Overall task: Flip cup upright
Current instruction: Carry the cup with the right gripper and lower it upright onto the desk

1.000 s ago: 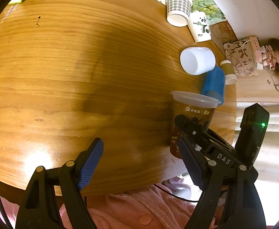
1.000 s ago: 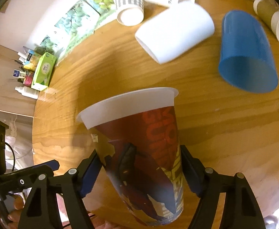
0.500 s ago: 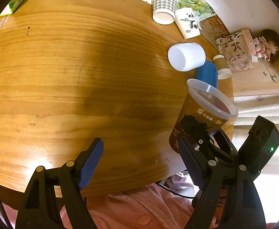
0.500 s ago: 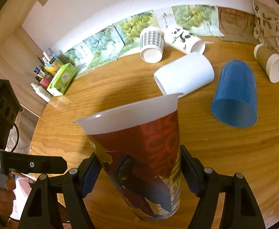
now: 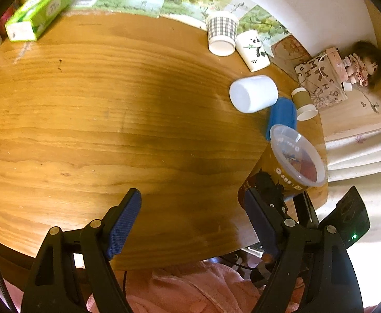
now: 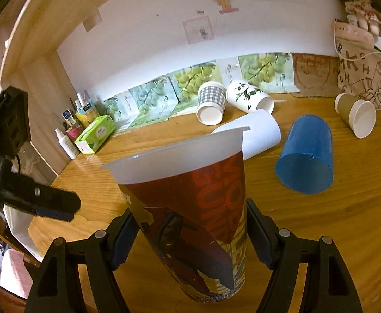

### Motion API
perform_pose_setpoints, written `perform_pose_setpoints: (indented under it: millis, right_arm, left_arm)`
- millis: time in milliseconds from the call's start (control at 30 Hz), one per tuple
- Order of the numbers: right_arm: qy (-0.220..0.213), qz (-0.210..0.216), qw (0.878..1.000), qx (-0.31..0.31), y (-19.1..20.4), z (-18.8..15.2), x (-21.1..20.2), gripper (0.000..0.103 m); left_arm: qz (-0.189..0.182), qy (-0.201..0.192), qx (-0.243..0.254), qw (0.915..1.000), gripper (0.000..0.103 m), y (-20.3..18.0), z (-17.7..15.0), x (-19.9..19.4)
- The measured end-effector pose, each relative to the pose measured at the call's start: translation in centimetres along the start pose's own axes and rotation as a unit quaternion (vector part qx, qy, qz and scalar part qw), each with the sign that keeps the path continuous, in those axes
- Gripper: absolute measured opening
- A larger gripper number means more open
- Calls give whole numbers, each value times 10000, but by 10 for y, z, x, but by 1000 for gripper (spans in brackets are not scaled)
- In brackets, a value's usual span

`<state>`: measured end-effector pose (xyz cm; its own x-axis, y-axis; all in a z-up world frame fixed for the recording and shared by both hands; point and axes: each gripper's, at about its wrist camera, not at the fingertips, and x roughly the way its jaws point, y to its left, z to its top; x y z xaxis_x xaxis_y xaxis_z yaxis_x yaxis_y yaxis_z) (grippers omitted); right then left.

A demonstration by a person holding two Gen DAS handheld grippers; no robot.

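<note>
A tall printed red cup [image 6: 195, 214] with a translucent white rim stands mouth up between my right gripper's [image 6: 190, 237] blue pads, which are shut on its sides. Its base is at or just above the wooden table [image 6: 333, 221]. In the left wrist view the same cup [image 5: 289, 167] shows at the table's right edge, held by the right gripper. My left gripper [image 5: 190, 214] is open and empty over the table's near edge.
Several cups lie on their sides at the back right: a white cup [image 6: 258, 133], a blue cup [image 6: 307, 154], a brown cup [image 6: 357, 114], a checked cup [image 6: 211, 101] and a panda cup [image 6: 250, 96]. A green tissue box [image 5: 39, 10] lies at the back left.
The right gripper has tilted the red cup from leaning to upright, mouth up, and its camera now looks level at the wall. The left gripper has drawn back a little, still open.
</note>
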<state>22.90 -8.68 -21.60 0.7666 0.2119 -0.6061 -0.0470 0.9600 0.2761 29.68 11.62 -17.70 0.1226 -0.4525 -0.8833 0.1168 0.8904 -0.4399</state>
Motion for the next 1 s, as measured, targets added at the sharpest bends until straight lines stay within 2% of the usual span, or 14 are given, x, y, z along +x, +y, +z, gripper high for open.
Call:
perform_pose_setpoints:
  millis: [233, 400, 767, 1000]
  right_arm:
    - [-277, 42, 9996, -19, -1, -9, -3, 77]
    - [-266, -17, 9996, -103, -1, -17, -2, 77]
    - [-239, -20, 9991, -337, 1, -26, -7, 77]
    - [-76, 47, 9986, -519, 0, -32, -13, 76]
  left_arm:
    - [126, -556, 112, 9983, 84, -5, -5, -19]
    - [96, -866, 129, 9961, 84, -5, -9, -31]
    - [67, -1079, 159, 9940, 84, -9, -23, -40]
    - [26, -1115, 152, 9936, 84, -16, -29, -40]
